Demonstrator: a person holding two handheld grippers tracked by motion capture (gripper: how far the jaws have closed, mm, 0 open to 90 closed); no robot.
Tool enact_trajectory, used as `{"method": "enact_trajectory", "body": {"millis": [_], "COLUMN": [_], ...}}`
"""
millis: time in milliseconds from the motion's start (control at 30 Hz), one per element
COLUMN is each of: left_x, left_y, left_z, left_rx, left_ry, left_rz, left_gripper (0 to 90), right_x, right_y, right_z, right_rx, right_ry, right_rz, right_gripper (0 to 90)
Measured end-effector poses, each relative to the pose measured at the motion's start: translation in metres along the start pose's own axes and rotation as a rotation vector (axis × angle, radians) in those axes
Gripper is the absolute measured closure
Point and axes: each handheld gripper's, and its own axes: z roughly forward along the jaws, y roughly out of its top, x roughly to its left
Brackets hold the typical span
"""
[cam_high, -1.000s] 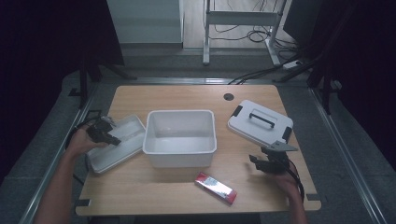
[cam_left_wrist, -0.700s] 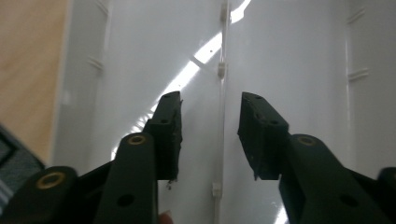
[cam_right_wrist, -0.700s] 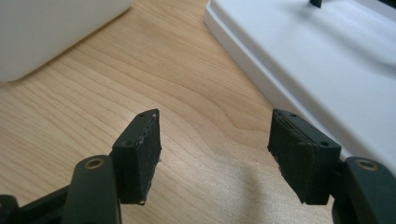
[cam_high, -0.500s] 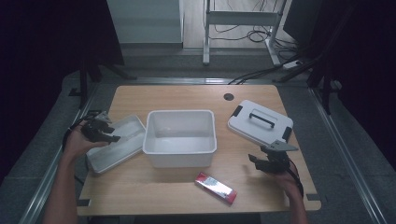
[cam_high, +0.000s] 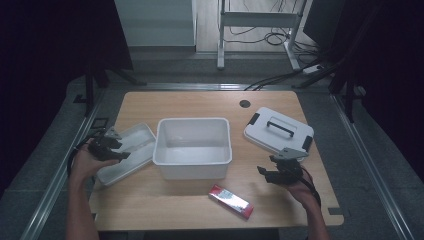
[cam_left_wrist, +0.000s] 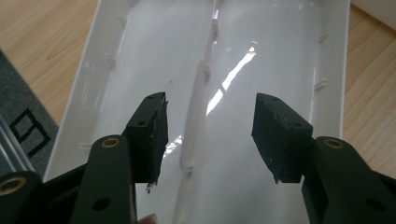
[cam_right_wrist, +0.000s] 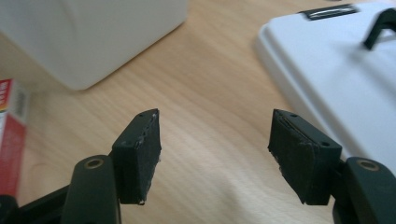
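- Since the picture of a second before, the left gripper had drawn back toward the table's left edge, from over the shallow tray's middle to its near-left end; the right gripper had hardly shifted.
- The shallow tray lay on the table just left of the deep white bin, its right side close against the bin's wall; whether they touched could not be told.
- In the left gripper view the jaws stood spread wide, nothing between them, poised over the tray, whose central rib ran up between the two pads.
- The tray looked like thin, glossy moulded plastic: probably light, a little flexible and slippery. The rim or the raised rib seemed the likeliest hold, since the flat floor offered nothing to pinch.
- The right gripper was also spread and empty above bare wood, between the handled lid on its right and the red packet on its left, apart from both.
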Motion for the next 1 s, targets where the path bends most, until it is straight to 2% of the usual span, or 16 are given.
{"method": "enact_trajectory", "body": {"millis": [100, 233, 433, 633, 900, 1000], "left_x": [0.000, 0.000, -0.003, -0.004, -0.004, -0.004], "left_y": [0.004, 0.003, -0.002, -0.002, -0.001, -0.001], "left_z": [0.001, 0.002, 0.003, 0.005, 0.004, 0.006], "left_rx": [-0.011, -0.048, -0.047, -0.030, -0.023, -0.015], "left_ry": [-0.001, -0.001, 0.000, 0.008, 0.024, 0.026], "left_rz": [0.006, -0.024, -0.024, -0.035, -0.044, -0.044], "left_gripper": [44.3, 40.9, 37.3, 36.9, 36.9, 36.8], "right_x": [0.008, 0.022, 0.052, 0.073, 0.097, 0.106], "right_y": [0.010, 0.020, 0.032, 0.041, 0.047, 0.046], "right_z": [-0.001, -0.003, -0.003, 0.006, 0.022, 0.026], "right_rx": [0.038, 0.072, 0.151, 0.250, 0.388, 0.420], "right_ry": [0.029, 0.067, 0.134, 0.188, 0.225, 0.238], "right_rz": [-0.028, -0.046, -0.095, -0.143, -0.184, -0.189], "right_gripper": [34.3, 34.2, 34.1, 34.4, 34.8, 34.8]}}
